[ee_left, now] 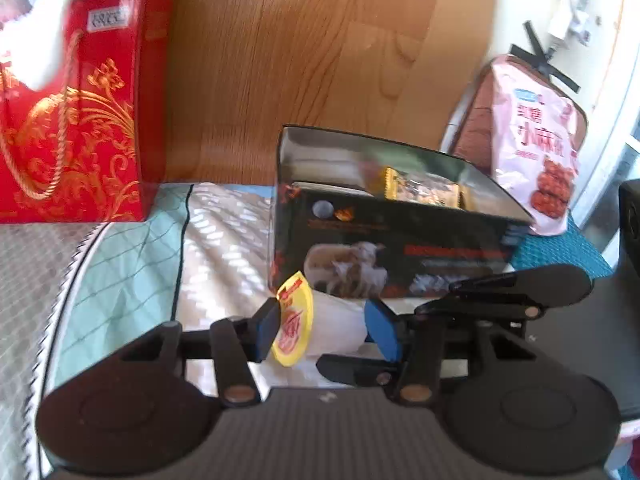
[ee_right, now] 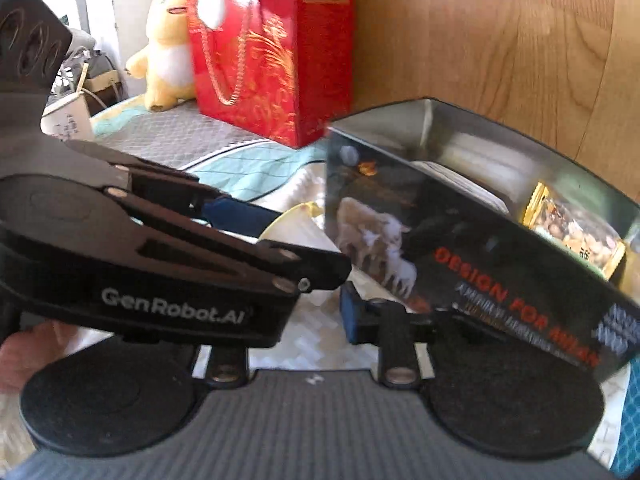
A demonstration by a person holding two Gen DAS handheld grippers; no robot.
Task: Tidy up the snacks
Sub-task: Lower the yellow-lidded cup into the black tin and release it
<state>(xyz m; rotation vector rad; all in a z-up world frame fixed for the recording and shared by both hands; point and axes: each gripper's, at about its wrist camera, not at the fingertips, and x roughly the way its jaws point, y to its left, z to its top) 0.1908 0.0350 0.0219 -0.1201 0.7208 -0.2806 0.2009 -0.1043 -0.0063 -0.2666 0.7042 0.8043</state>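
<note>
A white cup with a yellow lid [ee_left: 336, 328] lies on its side between the blue pads [ee_left: 268, 328] of my left gripper [ee_left: 326, 330], which is shut on it. Just beyond stands an open black box [ee_left: 400, 236] with a gold snack packet [ee_left: 420, 188] inside. My right gripper [ee_left: 436, 298] reaches in from the right, close to the cup and the box front. In the right wrist view the left gripper [ee_right: 296, 240] crosses in front with the cup [ee_right: 300, 228] and hides one right finger. Only one blue pad [ee_right: 350, 316] shows, beside the box [ee_right: 460, 280].
A red gift bag [ee_left: 76, 120] stands at the back left against a wooden panel [ee_left: 280, 60]. A pink snack bag [ee_left: 536, 140] leans at the back right. A yellow plush toy [ee_right: 168, 40] sits behind the red bag [ee_right: 272, 60]. A quilted bedspread [ee_left: 132, 260] lies underneath.
</note>
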